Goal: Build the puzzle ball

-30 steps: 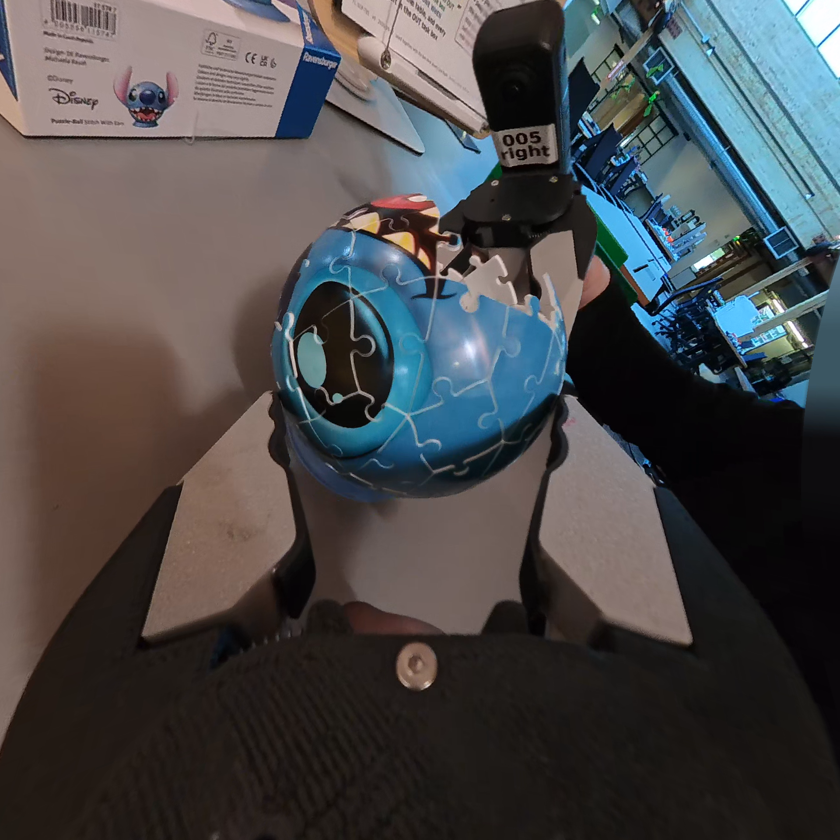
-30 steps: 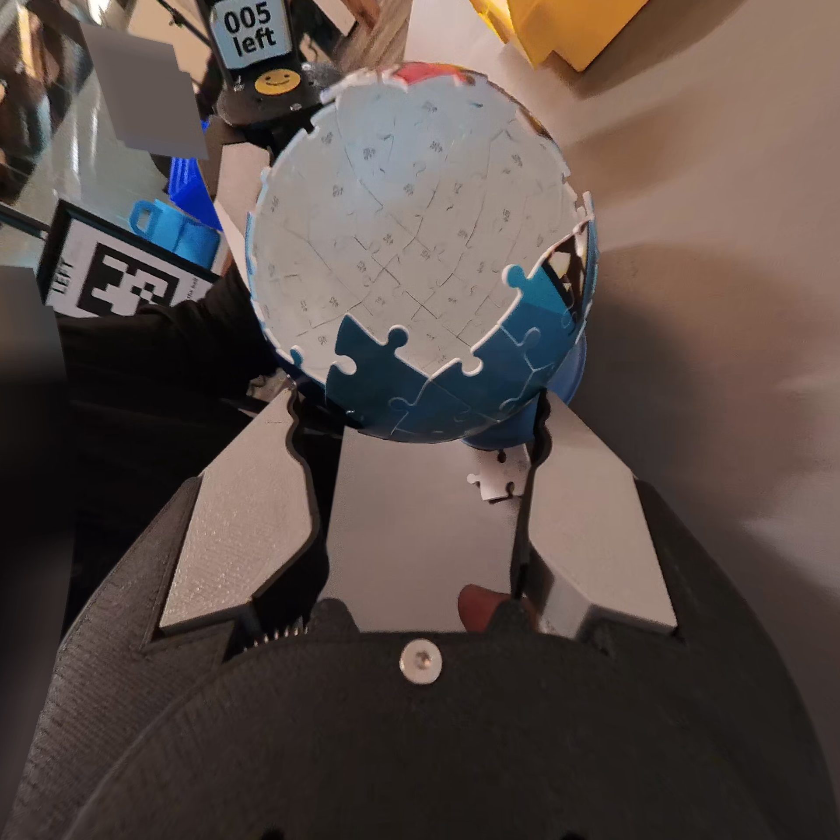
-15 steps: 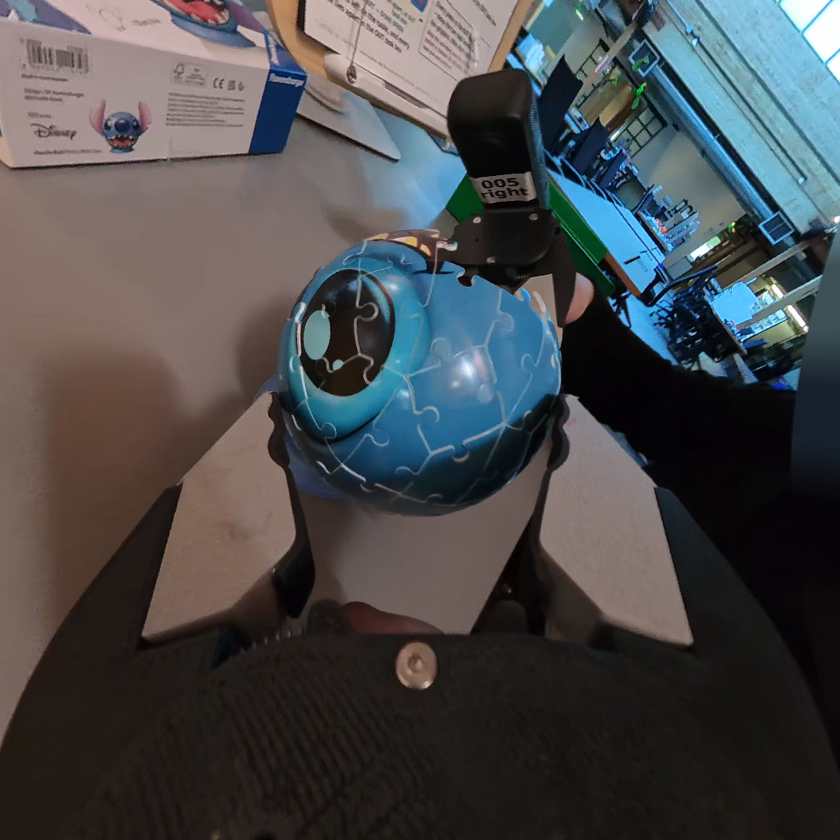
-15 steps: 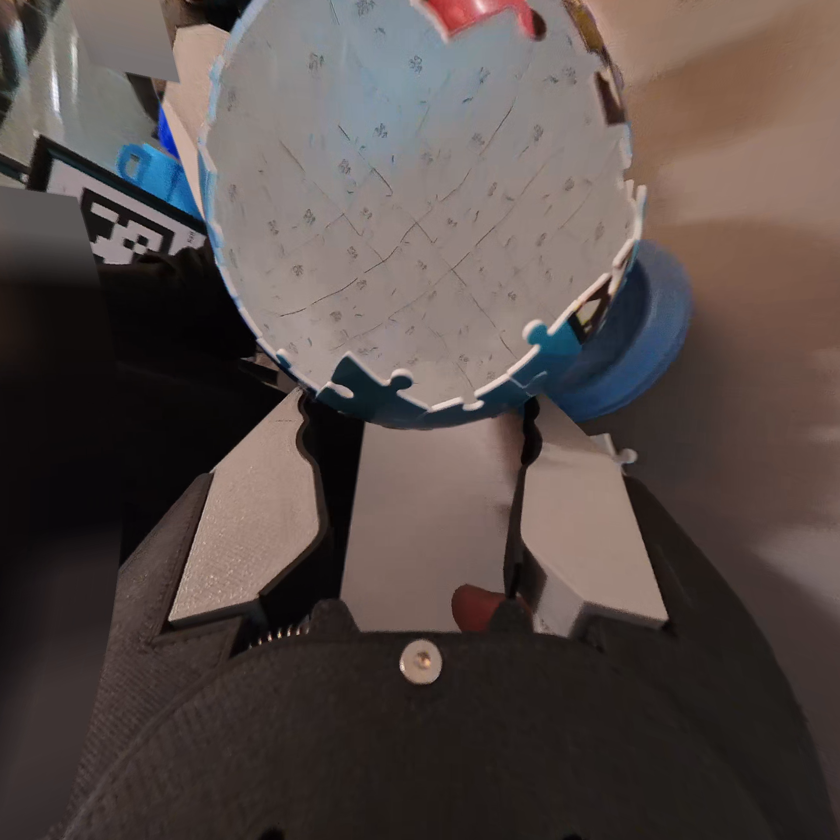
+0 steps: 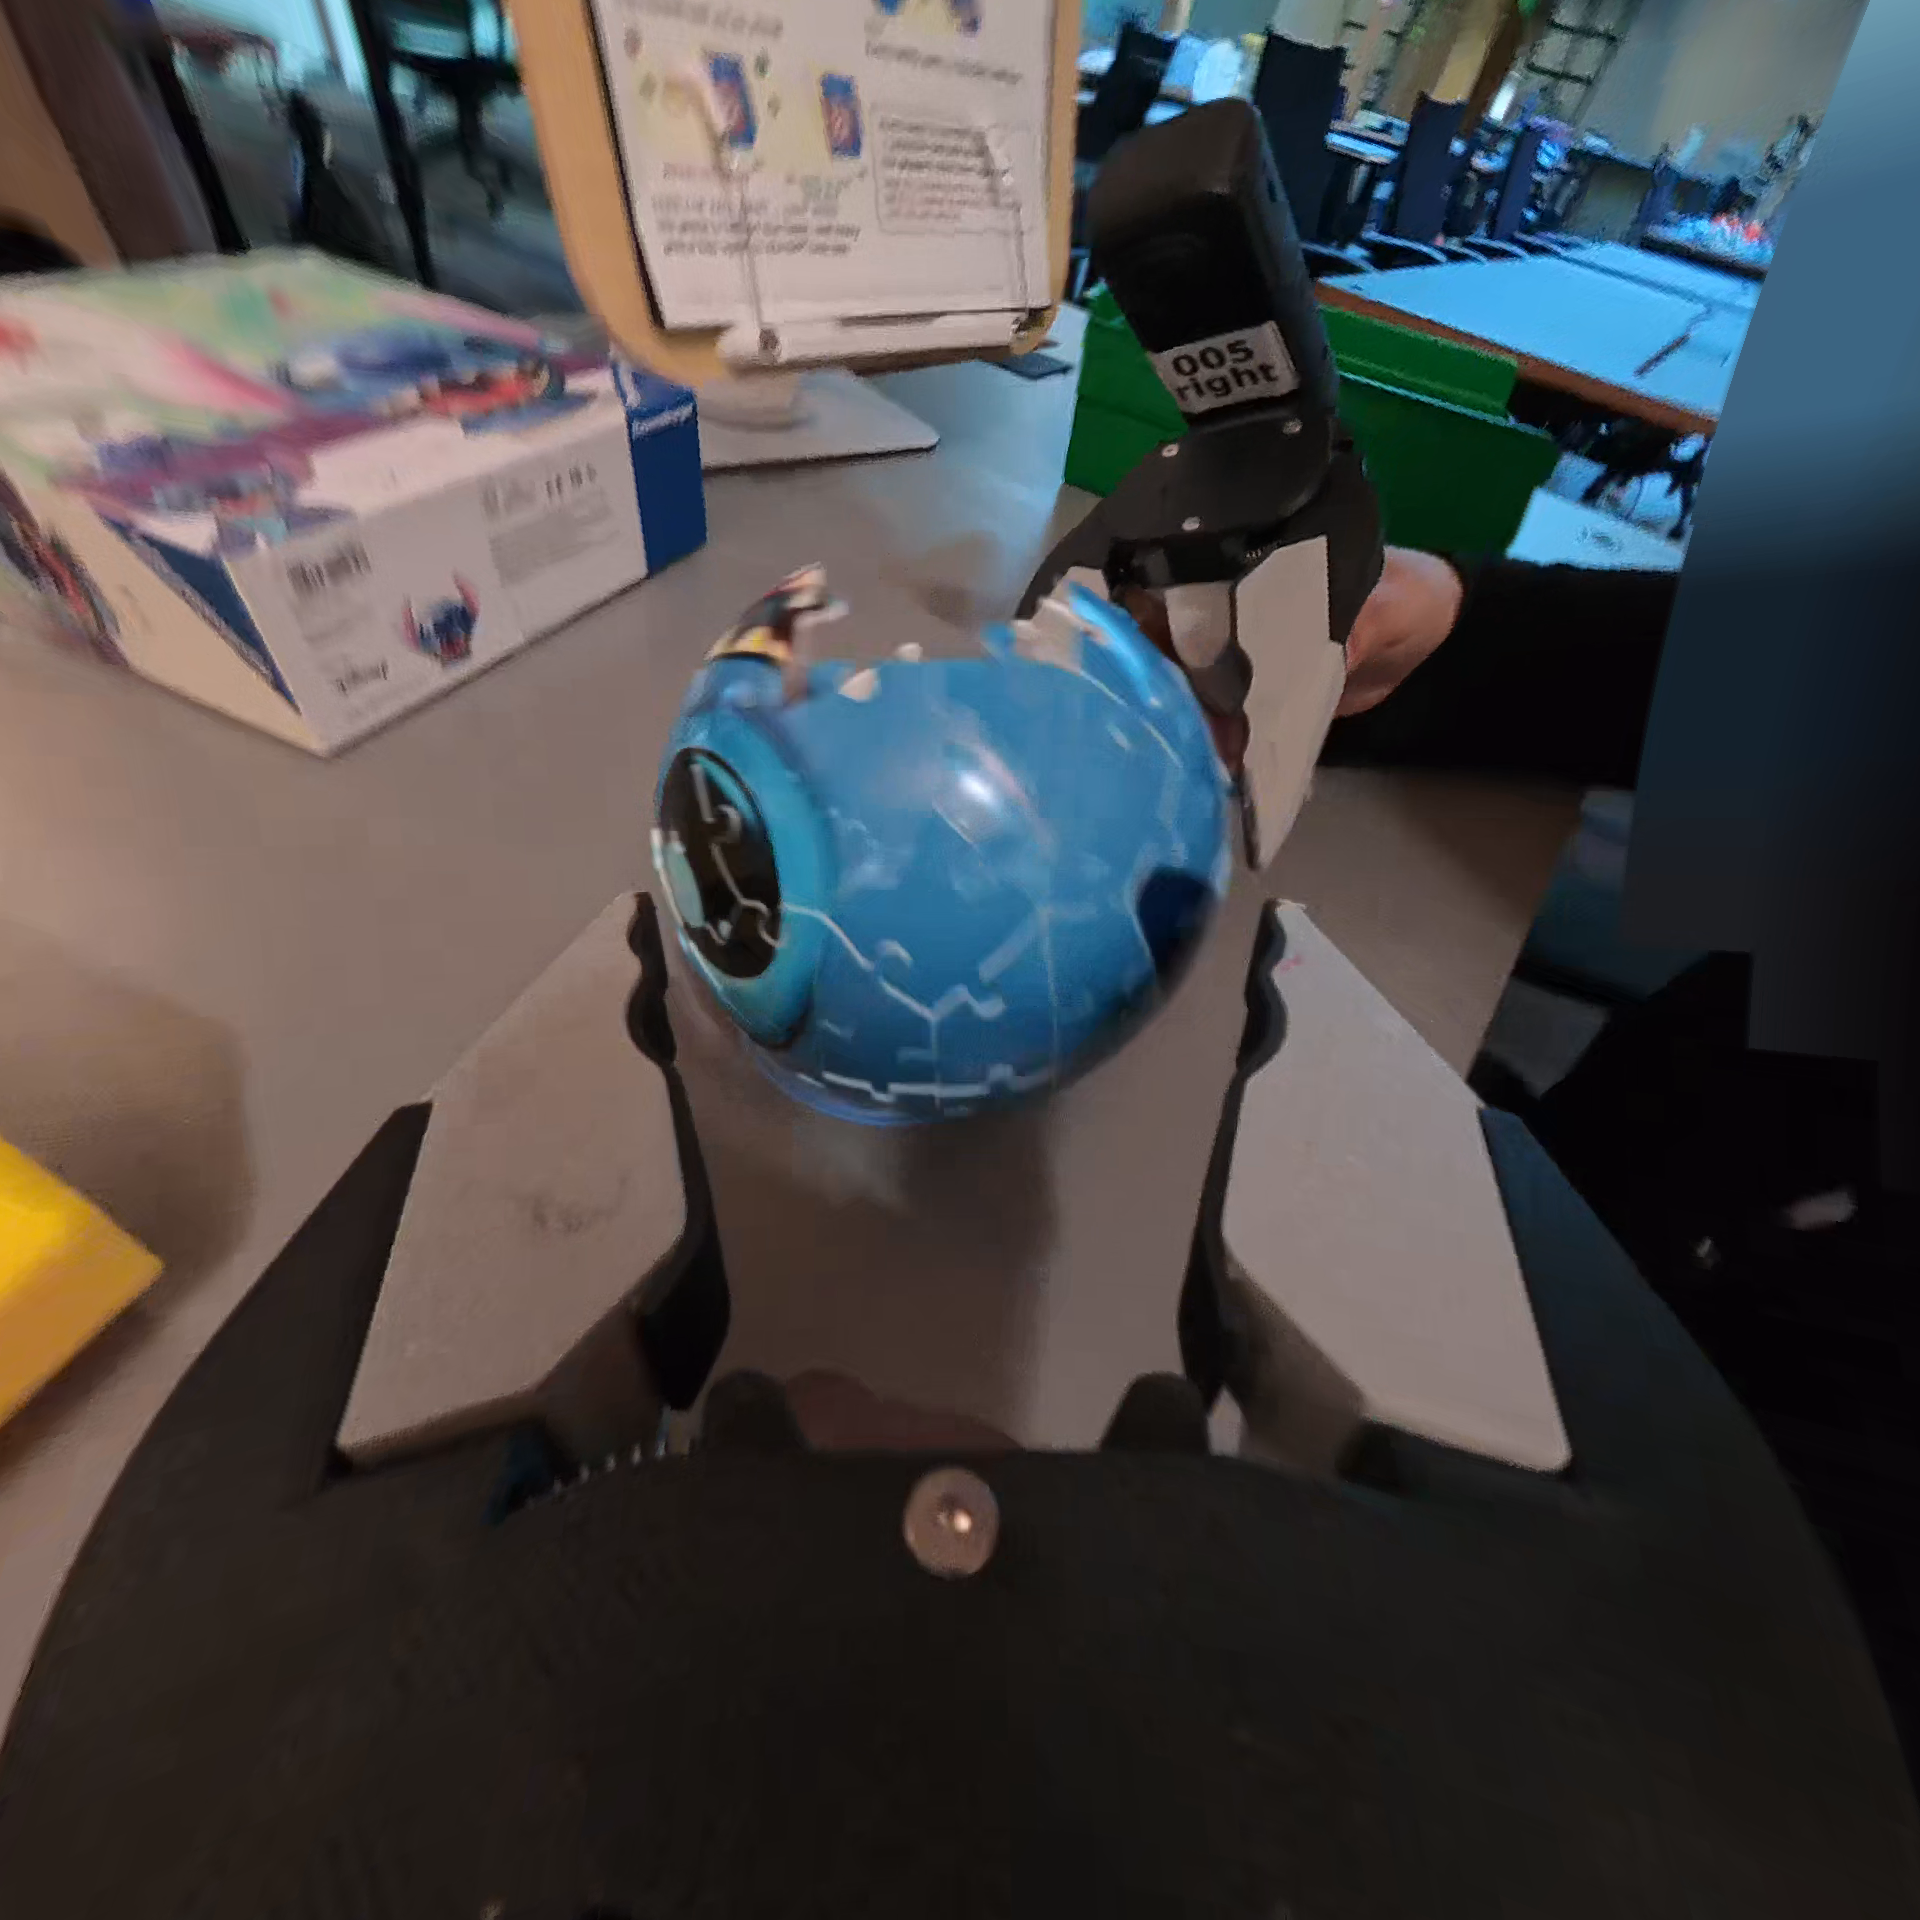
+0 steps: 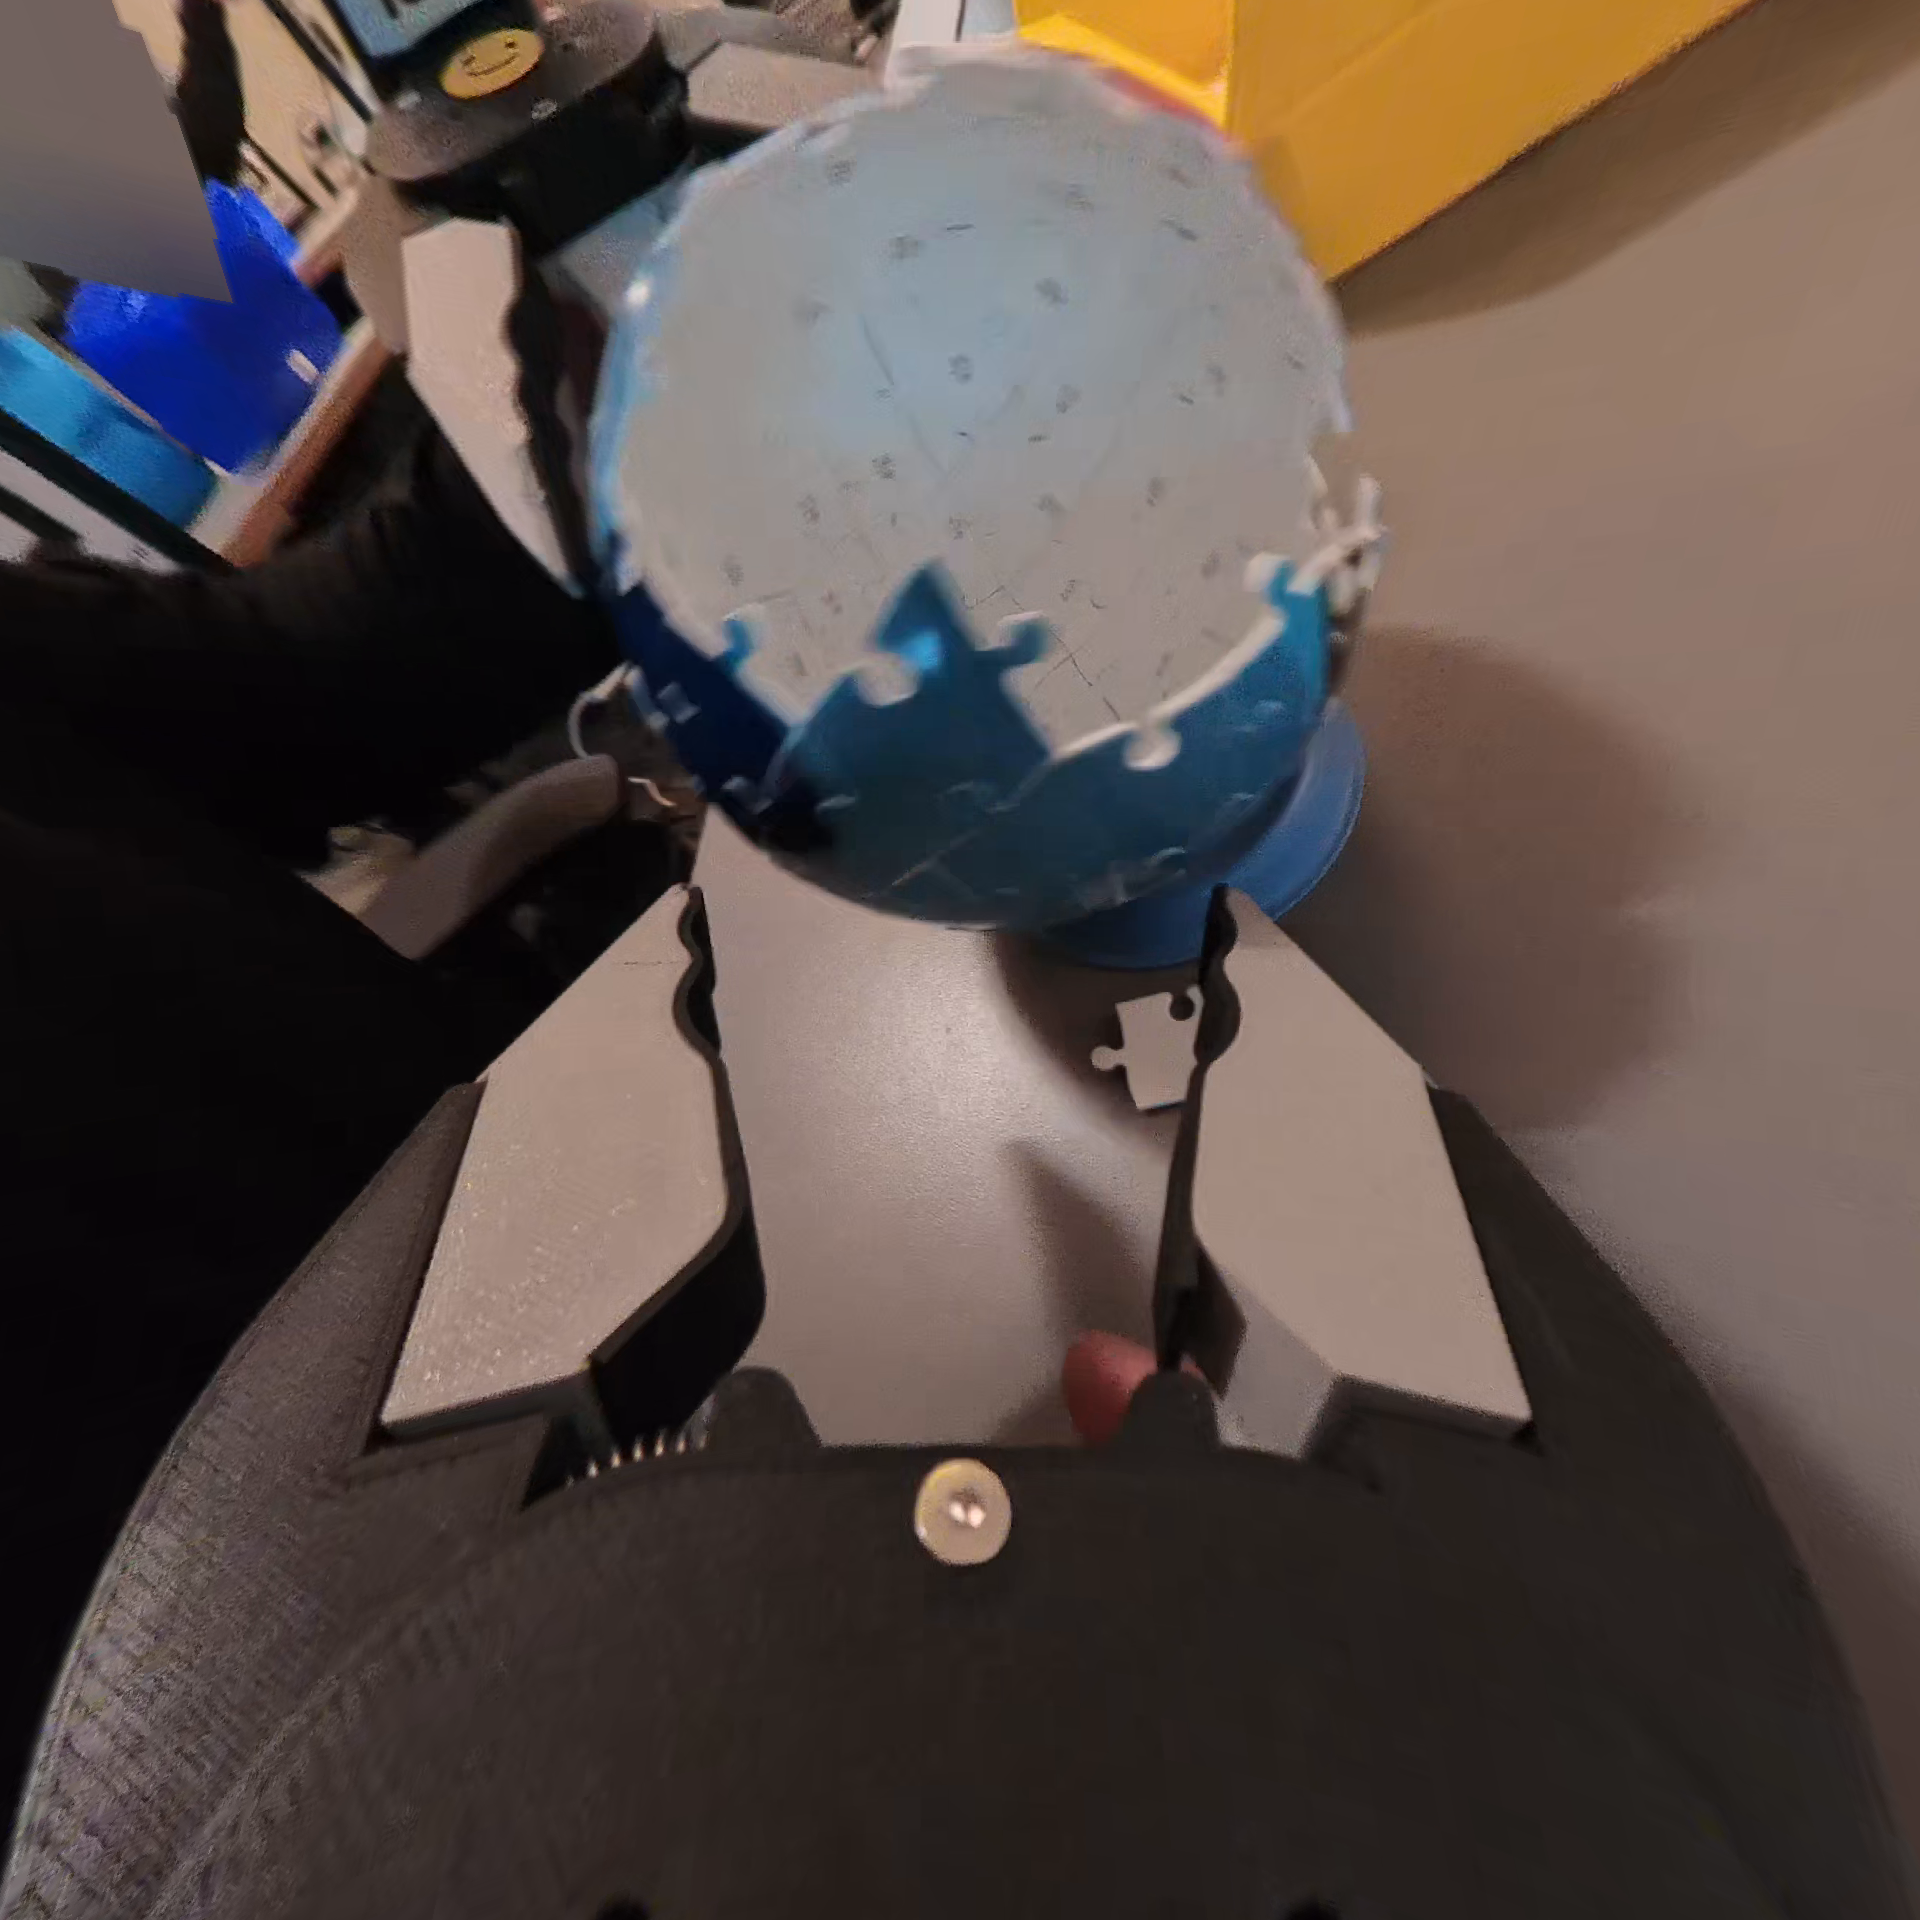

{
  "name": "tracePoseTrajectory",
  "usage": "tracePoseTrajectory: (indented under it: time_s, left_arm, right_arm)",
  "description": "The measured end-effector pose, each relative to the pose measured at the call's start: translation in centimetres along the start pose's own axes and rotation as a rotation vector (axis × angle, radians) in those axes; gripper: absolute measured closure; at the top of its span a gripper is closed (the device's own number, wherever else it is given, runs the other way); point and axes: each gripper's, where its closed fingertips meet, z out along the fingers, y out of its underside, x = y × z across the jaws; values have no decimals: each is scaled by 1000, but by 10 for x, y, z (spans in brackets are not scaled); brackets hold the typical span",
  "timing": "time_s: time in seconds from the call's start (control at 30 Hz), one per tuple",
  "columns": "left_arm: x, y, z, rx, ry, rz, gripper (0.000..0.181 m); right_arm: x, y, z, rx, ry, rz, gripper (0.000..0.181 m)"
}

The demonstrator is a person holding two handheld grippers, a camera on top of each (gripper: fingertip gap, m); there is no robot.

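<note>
Two grippers flank an unfinished puzzle ball over the grey desk (image 5: 260,894).
Left gripper (image 5: 945,935) is clenched on the blue puzzle ball (image 5: 935,894), gap showing its pale inside. Right gripper (image 6: 956,935) is spread, released; loose piece (image 6: 1148,1049) lies by its right finger near the blue stand (image 6: 1309,831).

Two short lines of black print are carried on a white label (image 5: 1226,376), stuck on a black camera body (image 5: 1195,239). Logos, a brand strip on the blue end and small print are borne by the white puzzle box (image 5: 343,499) on the surface (image 5: 312,883), all blurred. Blocks of text and small pictures are seen on a printed sheet (image 5: 831,156) on a wooden stand, too blurred to be read. Small grey marks are printed across the pale inner faces of the puzzle ball (image 6: 966,364). A yellow smiley sticker (image 6: 488,64) is fixed on a black housing.
</note>
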Motion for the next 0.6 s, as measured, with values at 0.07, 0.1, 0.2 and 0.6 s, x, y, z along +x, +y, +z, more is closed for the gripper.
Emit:
tracePoseTrajectory:
  time_s: [0.07,0.1,0.2,0.6]
  left_arm:
    - [2,7,-6,14,31,96,72]
    - [-5,12,-6,3,7,138,72]
    - [-24,25,0,-67,-55,226,69]
    - [-26,32,36,-138,85,317,73]
  right_arm:
    - [7,4,0,12,104,-107,83]
    - [14,5,-1,17,176,-170,81]
    - [23,-1,-4,35,316,-303,78]
    - [37,-12,9,36,426,-316,75]
